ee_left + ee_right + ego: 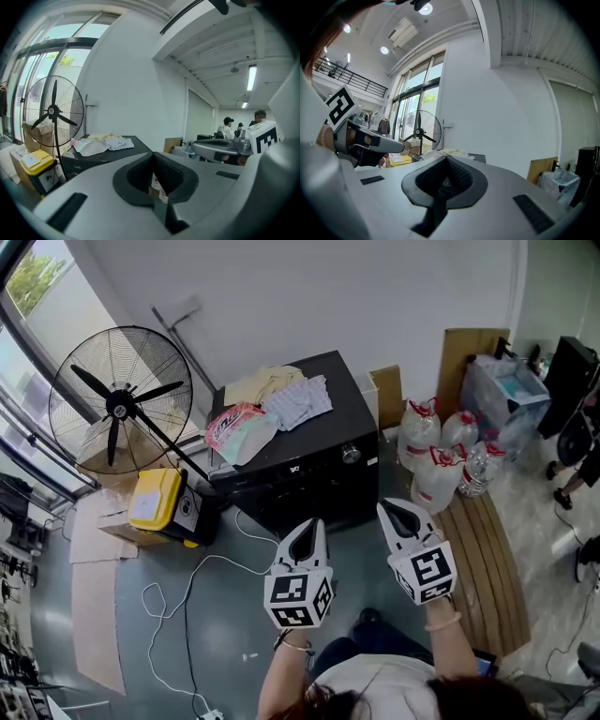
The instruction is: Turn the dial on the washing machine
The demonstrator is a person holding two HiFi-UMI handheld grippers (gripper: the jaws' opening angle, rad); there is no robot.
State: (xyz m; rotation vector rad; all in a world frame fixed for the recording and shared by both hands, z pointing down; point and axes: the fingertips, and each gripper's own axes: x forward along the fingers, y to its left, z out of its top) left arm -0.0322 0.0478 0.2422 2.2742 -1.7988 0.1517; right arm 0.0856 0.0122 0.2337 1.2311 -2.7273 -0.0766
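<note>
Black washing machine (pixel 300 465), dial (pixel 351 454) well ahead. Both closed, empty: left tongs (pixel 307 532), right tongs (pixel 396 512). Risk: arriving closed, tips skid off dial; floor cable (pixel 187 615) snags foot.

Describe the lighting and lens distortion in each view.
Head view: even daylight and sharp; the black washing machine reads dark, its dial a small pale glint. Left gripper view: fisheye bending, dark corners, windows behind the fan washed bright. Right gripper view: same fisheye vignette, ceiling lamp flaring at the top edge.
</note>
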